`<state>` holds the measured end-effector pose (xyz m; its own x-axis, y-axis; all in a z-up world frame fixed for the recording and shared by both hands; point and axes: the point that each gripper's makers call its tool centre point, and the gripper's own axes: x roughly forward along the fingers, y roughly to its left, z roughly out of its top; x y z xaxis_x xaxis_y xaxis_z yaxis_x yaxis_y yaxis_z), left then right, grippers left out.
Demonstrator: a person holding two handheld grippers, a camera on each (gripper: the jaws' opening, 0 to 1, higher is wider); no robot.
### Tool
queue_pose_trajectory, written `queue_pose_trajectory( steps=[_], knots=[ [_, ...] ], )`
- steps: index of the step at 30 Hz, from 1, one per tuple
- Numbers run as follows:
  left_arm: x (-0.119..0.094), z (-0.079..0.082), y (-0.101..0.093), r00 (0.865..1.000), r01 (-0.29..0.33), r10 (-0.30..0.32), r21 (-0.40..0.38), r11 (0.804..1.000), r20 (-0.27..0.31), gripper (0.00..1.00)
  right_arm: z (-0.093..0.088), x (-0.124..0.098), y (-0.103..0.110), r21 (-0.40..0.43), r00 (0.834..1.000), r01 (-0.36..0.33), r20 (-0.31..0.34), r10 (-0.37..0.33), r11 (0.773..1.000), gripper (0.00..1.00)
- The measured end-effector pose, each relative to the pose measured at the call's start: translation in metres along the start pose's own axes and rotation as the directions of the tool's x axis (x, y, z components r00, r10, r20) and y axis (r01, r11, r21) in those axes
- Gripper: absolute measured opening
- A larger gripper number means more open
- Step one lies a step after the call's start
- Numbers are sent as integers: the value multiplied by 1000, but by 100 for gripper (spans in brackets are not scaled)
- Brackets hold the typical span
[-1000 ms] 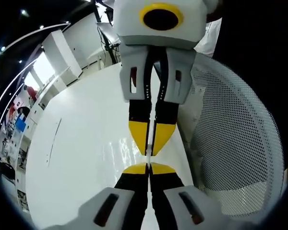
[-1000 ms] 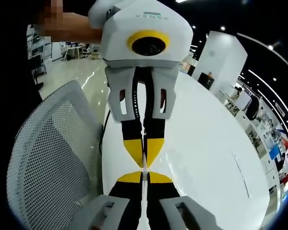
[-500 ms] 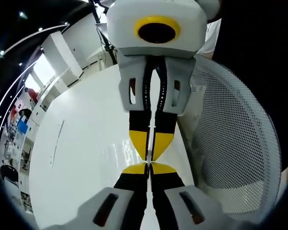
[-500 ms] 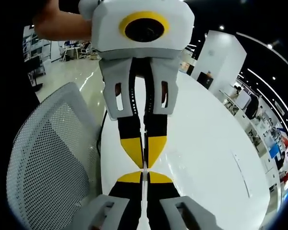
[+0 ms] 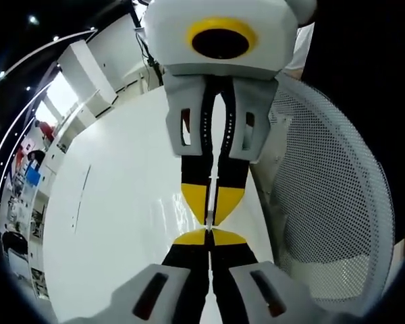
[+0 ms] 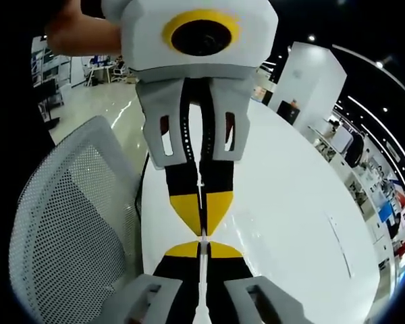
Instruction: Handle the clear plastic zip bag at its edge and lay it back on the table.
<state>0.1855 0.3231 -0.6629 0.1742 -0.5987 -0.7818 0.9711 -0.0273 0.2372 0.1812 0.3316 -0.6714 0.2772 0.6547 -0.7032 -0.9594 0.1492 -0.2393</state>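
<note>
The 2 grippers face each other, tip to tip, above the white table point(image 5: 121, 223). The clear plastic zip bag point(image 5: 210, 202) is hard to see; it seems to show as a thin pale strip, edge-on, that runs between the 2 pairs of yellow tips. The left gripper point(image 5: 209, 233) has its jaws closed on one end of this edge, and the right gripper point(image 6: 202, 237) has its jaws closed on the other end. So the long axis of the bag edge lies along the line from one gripper to the other, and both are equally near. A white mesh chair point(image 5: 331, 202) stands just beside the table. I judge the bag is held up, not yet laid down.
</note>
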Motion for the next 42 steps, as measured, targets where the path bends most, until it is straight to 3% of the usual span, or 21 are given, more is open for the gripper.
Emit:
queue_pose_trajectory(
  steps=[42],
  knots=[
    [-11,-9,5,999,11,-7,-73,997,54,0,-9,-6,-4,32,1000,11,-3,-11,999,0]
  ],
)
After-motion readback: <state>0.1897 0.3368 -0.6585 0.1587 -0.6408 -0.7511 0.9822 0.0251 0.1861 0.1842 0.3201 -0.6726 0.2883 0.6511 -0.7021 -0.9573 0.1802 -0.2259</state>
